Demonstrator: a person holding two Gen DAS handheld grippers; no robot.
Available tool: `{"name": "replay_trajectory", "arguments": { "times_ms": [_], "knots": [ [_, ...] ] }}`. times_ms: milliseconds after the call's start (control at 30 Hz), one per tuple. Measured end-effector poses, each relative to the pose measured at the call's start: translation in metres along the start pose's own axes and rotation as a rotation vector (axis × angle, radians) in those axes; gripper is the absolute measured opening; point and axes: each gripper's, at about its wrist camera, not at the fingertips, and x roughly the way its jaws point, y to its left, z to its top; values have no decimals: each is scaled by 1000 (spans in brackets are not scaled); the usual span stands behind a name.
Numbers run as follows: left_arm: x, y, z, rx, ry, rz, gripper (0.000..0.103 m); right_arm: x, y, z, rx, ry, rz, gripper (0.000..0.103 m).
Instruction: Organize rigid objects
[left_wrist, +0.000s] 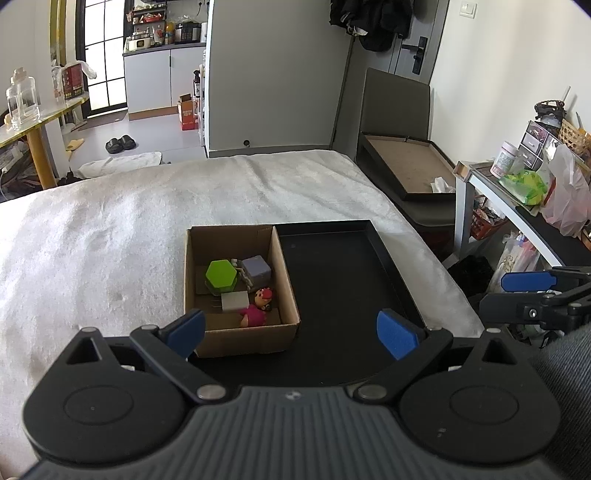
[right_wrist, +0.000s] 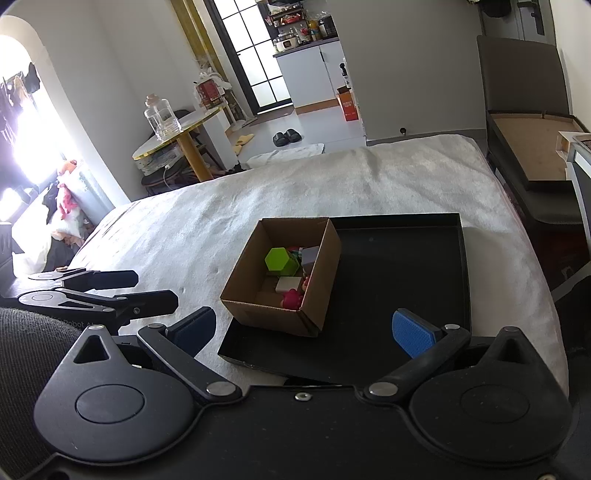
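Observation:
A cardboard box (left_wrist: 288, 295) sits in the left part of a black tray (left_wrist: 343, 280) on the white bed. In the box lie a green hexagonal block (left_wrist: 220, 275), a grey-purple cube (left_wrist: 257, 268), a white block (left_wrist: 235, 301) and a small pink doll with a red cap (left_wrist: 258, 308). My left gripper (left_wrist: 291, 332) is open and empty, just in front of the box. My right gripper (right_wrist: 306, 328) is open and empty above the tray's near edge; the box (right_wrist: 321, 280), tray (right_wrist: 406, 273) and green block (right_wrist: 279, 260) show there too.
The white blanket (left_wrist: 129, 229) covers the bed around the tray. A dark bench with a brown board (left_wrist: 410, 166) stands past the bed's right side, next to a cluttered shelf (left_wrist: 524, 177). A round table with a glass jar (right_wrist: 160, 118) stands at the left.

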Motion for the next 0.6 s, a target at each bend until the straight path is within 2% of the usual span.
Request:
{"name": "replay_trajectory", "arguments": {
  "times_ms": [600],
  "knots": [
    [-1,1,0,4,0,3,99,0,0,0,0,2,-1,103]
  ]
}}
